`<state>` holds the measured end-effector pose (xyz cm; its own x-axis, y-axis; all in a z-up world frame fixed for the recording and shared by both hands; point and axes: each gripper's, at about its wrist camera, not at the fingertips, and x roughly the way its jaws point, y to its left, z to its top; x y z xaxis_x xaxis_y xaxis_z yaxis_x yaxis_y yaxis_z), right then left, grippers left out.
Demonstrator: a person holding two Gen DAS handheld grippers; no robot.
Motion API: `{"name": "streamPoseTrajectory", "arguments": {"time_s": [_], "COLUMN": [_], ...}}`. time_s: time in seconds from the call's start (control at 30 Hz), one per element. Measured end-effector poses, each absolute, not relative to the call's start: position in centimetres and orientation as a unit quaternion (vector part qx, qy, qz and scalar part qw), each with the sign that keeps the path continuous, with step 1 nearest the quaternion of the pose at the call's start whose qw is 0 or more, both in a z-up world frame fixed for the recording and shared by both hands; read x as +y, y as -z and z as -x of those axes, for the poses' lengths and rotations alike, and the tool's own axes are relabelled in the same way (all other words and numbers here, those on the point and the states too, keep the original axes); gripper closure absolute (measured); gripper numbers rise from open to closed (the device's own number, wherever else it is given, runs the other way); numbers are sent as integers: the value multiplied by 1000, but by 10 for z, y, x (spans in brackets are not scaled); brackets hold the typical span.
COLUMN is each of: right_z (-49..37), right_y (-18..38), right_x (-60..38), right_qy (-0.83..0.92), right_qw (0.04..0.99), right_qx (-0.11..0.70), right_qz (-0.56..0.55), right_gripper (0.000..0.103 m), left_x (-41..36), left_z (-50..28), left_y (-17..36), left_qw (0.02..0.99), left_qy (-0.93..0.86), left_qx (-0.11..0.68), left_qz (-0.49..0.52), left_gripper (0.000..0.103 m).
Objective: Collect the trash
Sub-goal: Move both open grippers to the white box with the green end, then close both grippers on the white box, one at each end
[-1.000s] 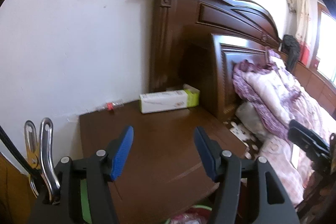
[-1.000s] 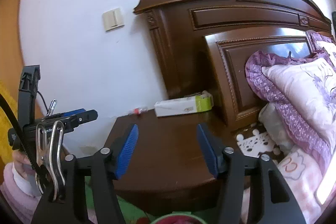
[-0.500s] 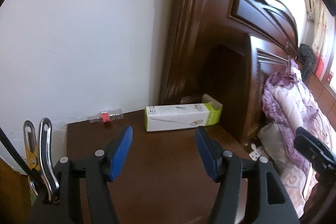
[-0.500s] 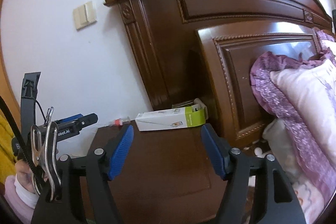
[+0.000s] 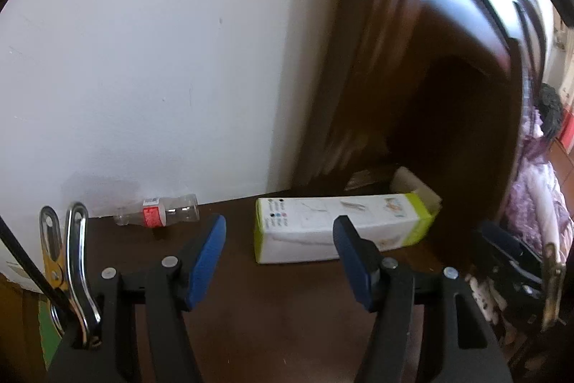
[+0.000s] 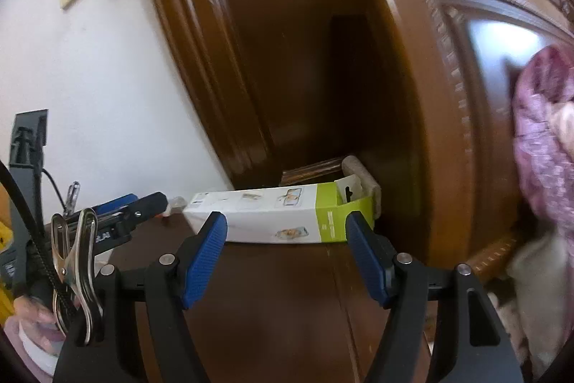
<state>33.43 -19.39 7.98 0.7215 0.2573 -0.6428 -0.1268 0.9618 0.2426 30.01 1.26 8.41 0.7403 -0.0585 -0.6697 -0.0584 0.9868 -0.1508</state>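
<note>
The white-and-green carton (image 5: 344, 228) lies flat at the back of the worktop (image 5: 287, 311), its open end beside the headboard (image 6: 412, 96); a small clear bottle (image 5: 158, 214) rests along the wall. Both the left gripper (image 5: 280, 261) and the right gripper (image 6: 287, 257) hover with fingers released, the right's having just been spreading wider, nothing between them.

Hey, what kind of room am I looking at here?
Most likely a bedroom: a carved wooden headboard, purple floral bedding beside it, and a dark wooden nightstand against the wall.
</note>
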Motion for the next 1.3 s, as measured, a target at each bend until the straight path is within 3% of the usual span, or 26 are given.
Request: {"name": "streamPoseTrajectory", "arguments": {"time_s": [0.6, 0.9, 1.07, 1.3], "right_z": [-396, -384, -368, -390], "right_y": [-37, -38, -48, -34], "right_x": [-180, -195, -200, -190], "right_qy": [-81, -131, -95, -85], "right_qw": [917, 903, 926, 912], "right_qx": [389, 398, 357, 389], "right_qz": [-20, -97, -75, -97], "right_gripper": [33, 32, 33, 22], "left_x": [26, 10, 13, 20], "left_z": [-345, -331, -325, -319], "left_y": [-39, -44, -47, -46], "left_qw": [910, 926, 929, 929], "left_qy": [19, 8, 6, 13], "left_qx": [393, 371, 367, 366], "left_qz": [132, 61, 49, 59], "left_gripper": [37, 37, 37, 35]}}
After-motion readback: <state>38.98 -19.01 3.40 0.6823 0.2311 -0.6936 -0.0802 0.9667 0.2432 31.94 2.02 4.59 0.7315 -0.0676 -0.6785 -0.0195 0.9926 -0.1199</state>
